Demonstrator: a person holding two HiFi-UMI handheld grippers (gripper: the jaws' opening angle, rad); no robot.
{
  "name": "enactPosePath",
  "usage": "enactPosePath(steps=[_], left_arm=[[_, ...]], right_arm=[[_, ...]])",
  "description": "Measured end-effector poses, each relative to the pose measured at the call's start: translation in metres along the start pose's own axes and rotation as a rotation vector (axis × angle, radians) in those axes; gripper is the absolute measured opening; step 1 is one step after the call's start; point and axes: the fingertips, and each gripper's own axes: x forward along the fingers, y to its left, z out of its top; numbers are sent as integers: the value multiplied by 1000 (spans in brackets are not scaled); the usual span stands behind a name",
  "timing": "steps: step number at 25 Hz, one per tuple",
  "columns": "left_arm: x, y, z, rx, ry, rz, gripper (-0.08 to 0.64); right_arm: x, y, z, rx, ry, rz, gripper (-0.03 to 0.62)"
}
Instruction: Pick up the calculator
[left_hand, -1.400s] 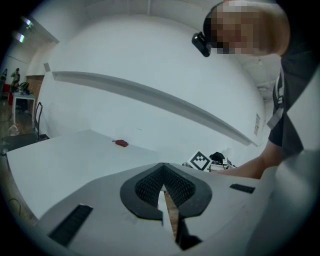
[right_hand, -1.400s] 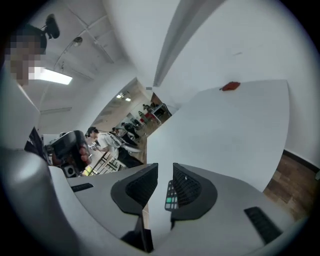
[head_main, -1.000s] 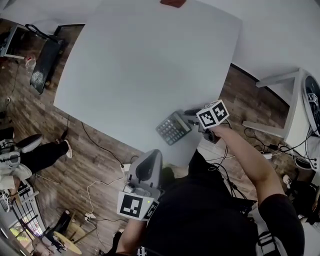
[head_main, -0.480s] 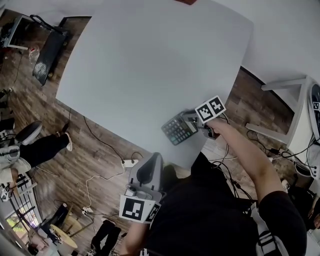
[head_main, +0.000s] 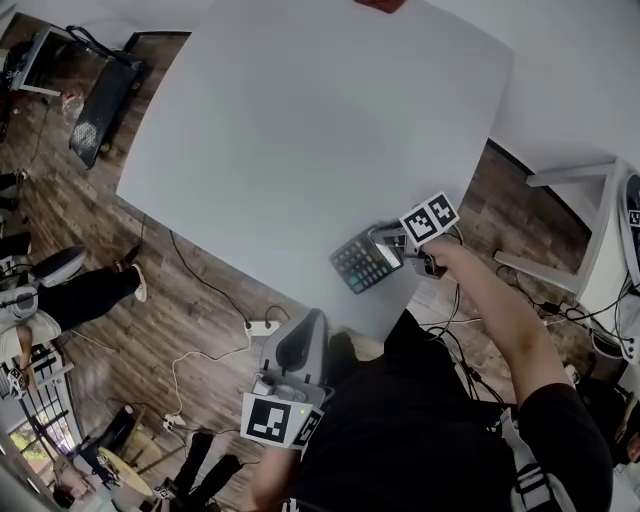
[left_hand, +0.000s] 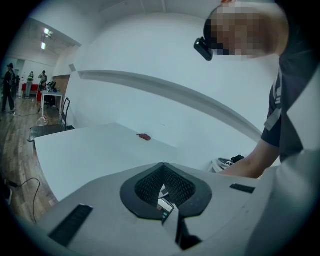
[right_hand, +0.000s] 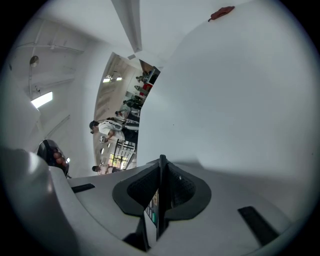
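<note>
Head view: the calculator (head_main: 360, 262) sits near the closest edge of the surface (head_main: 300, 130). The right tool (head_main: 392, 240) is at its right end, and the left tool (head_main: 298, 345) is held low by the body, off the surface.
Left gripper view: the left tool (left_hand: 164, 172) has its jaws together, with nothing between them.
Right gripper view: the right tool (right_hand: 161, 165) is clamped on a thin dark slab, probably the calculator's edge.
Handling: likely light, stiff and smooth plastic. Best held across a thin side edge, clear of keys and display.
</note>
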Motion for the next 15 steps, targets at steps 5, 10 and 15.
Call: enactPosePath(steps=[5, 10, 15], left_arm=[[-2, 0, 2, 8, -8, -19, 5], [-1, 0, 5, 14, -13, -47, 6], [0, -6, 15, 29, -33, -99, 5]], right_arm=[[-9, 8, 7, -3, -48, -4, 53], [-29, 36, 24, -7, -153, 23, 52], [-57, 76, 41, 14, -278, 60, 54]])
